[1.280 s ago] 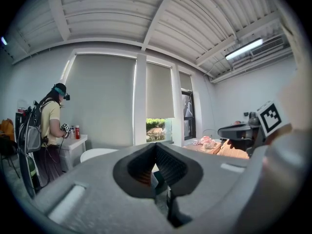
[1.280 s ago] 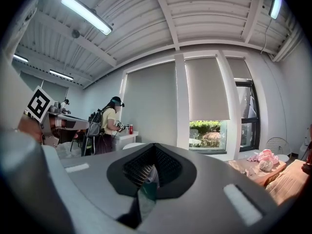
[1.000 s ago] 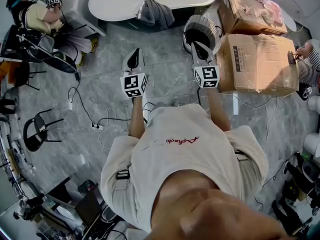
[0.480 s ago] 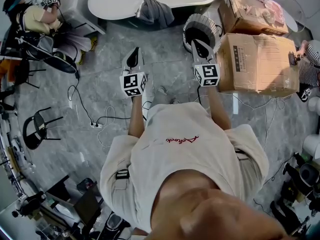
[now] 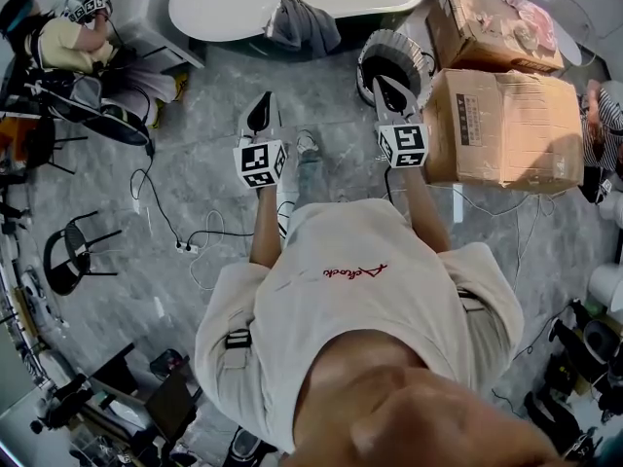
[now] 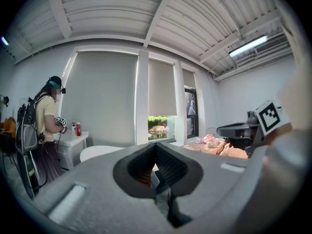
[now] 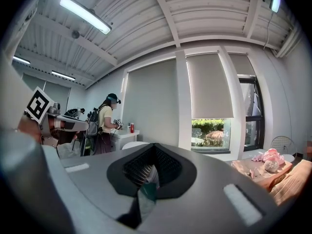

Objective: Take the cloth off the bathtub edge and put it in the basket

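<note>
Since the earlier frame a white shoe (image 5: pixel 306 144) is coming forward onto the grey marbled floor (image 5: pixel 195 193), between the two grippers, so the person is walking toward the tub. The grippers are keeping their places in the frame.

The grey crumpled cloth (image 5: pixel 300 22) is hanging over the edge of the white oval bathtub (image 5: pixel 243 3), at the top centre of the head view. The round ribbed basket (image 5: pixel 389 37) is standing on the floor just right of it.

The left gripper (image 5: pixel 261 110) and the right gripper (image 5: pixel 387 90) are both pressing their jaws fully together, and they are holding nothing.

I judge that this step is the approach. To do it well, the person is needing to open one gripper before reaching the tub, lower it onto the thickest fold, and close it there, not on a loose corner.

The head view is showing the cloth, the basket and the floor. The gripper views are looking almost level, so they are missing the basket and are showing only a window (image 6: pixel 158 128), the ceiling and a standing person (image 7: pixel 107 126). Only they are showing the closed jaws clearly, for the left gripper (image 6: pixel 156 167) and the right gripper (image 7: pixel 153 168).
</note>
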Demonstrator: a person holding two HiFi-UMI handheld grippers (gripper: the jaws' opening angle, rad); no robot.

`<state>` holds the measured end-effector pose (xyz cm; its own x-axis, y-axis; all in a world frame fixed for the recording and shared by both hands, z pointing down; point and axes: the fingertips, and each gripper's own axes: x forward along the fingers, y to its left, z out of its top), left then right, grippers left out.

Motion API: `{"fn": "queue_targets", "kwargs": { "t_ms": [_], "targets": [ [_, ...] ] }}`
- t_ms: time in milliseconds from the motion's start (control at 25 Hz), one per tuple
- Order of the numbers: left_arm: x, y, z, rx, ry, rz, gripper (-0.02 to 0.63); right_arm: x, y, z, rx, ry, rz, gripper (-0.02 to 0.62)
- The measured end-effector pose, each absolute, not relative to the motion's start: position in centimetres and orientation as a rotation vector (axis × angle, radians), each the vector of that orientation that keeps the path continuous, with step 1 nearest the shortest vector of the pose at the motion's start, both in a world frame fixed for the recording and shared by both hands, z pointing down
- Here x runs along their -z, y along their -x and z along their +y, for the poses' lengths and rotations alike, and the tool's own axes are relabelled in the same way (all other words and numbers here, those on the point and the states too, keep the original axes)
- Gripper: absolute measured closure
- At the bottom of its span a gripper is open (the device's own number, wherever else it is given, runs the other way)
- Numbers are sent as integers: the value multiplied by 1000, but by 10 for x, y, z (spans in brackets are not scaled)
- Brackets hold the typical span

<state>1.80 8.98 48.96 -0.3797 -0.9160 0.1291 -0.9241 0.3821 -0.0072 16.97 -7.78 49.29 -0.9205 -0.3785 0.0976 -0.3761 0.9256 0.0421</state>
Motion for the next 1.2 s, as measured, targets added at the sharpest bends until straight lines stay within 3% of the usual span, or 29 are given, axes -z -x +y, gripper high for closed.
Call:
{"fn": "queue_targets", "kwargs": {
  "t_ms": [1200],
  "targets": [
    [-490,247,-39,-17,-1689,-2493,606,-474,93,-205,100,-609,-2943,589]
  ]
}}
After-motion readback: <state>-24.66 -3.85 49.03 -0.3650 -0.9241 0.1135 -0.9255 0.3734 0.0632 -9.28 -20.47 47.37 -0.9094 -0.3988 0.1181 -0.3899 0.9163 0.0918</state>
